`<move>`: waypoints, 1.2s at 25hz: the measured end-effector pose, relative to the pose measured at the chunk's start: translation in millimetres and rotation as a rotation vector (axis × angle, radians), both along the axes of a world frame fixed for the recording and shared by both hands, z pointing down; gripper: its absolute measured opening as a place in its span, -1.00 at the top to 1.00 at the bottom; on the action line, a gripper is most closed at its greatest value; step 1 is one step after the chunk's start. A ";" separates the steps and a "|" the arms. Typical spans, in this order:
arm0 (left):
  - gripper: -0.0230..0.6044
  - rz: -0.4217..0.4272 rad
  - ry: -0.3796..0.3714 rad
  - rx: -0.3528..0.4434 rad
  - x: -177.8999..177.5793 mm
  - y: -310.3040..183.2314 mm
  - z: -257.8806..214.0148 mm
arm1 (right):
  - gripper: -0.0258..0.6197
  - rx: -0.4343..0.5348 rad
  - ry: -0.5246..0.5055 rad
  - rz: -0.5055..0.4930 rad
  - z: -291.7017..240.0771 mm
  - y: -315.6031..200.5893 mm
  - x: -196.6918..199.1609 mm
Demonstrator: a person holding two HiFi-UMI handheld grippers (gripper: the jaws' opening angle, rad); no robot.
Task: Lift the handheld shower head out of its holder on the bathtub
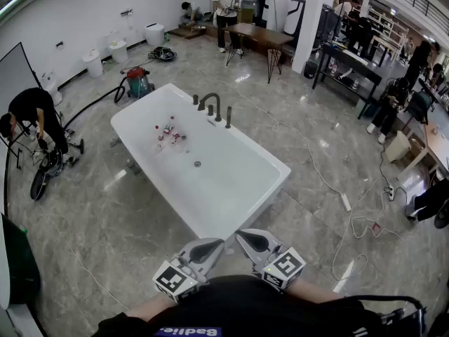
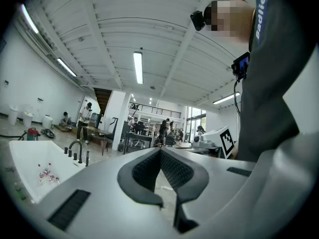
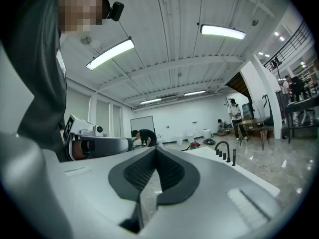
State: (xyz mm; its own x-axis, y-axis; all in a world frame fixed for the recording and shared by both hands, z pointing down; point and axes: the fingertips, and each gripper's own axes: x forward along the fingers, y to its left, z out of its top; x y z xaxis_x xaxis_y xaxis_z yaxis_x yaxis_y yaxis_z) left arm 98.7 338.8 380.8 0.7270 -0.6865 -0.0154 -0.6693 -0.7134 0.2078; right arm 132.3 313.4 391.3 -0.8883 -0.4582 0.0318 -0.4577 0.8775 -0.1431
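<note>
Both tools are parked low against your chest, level, well short of the work. Left gripper (image 1: 205, 250): jaws clenched tip to tip, nothing between the pads, only floor showing through the slot below them. Right gripper (image 1: 253, 242): same, closed and empty. Reads as a carry posture, tucked in so nothing catches while you stand at the near end of the bathtub (image 1: 231, 188). The handheld shower head (image 1: 228, 116) sits upright in its holder on the far rim, a dark stick just right of the arched spout (image 1: 210, 104) and the small knobs (image 1: 196, 99), well apart from either gripper. It stands vertical, so I judge the lift wants a straight pull up, not a sideways tug; no hose shows from here. Task not begun: you'd need to come round the tub's right side, open one pair of jaws, then close on the stem. Small red-and-white bits (image 1: 168, 133) lie on the tub floor above the drain (image 1: 197, 163); leave them. Cables (image 1: 330, 188) snake over the floor on that right side, so watch your feet.
</note>
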 end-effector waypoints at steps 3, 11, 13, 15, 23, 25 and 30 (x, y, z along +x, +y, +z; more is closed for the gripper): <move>0.92 0.011 -0.027 -0.010 0.8 -2.9 -4.7 | 0.94 -0.001 0.004 -0.005 0.8 -3.0 -2.6; 0.92 0.004 -0.035 -0.006 6.6 -6.0 -6.2 | 0.94 -0.002 0.006 -0.023 0.1 -6.2 2.2; 0.92 0.000 -0.037 -0.009 8.5 -8.2 -6.5 | 0.94 -0.007 -0.002 -0.029 -0.1 -8.1 4.2; 0.92 -0.006 -0.036 -0.009 9.6 -11.4 -7.5 | 0.94 -0.014 -0.021 -0.037 -2.2 -10.9 5.5; 0.92 -0.065 -0.051 0.005 24.7 -27.7 -7.0 | 0.93 -0.008 -0.065 -0.065 -0.9 -31.4 26.4; 0.92 -0.093 -0.047 0.002 24.3 -34.1 -2.1 | 0.93 -0.013 -0.065 -0.079 3.6 -39.3 27.5; 0.92 -0.128 -0.043 -0.014 12.3 -62.2 -0.9 | 0.93 -0.052 -0.054 -0.091 12.3 -73.8 20.6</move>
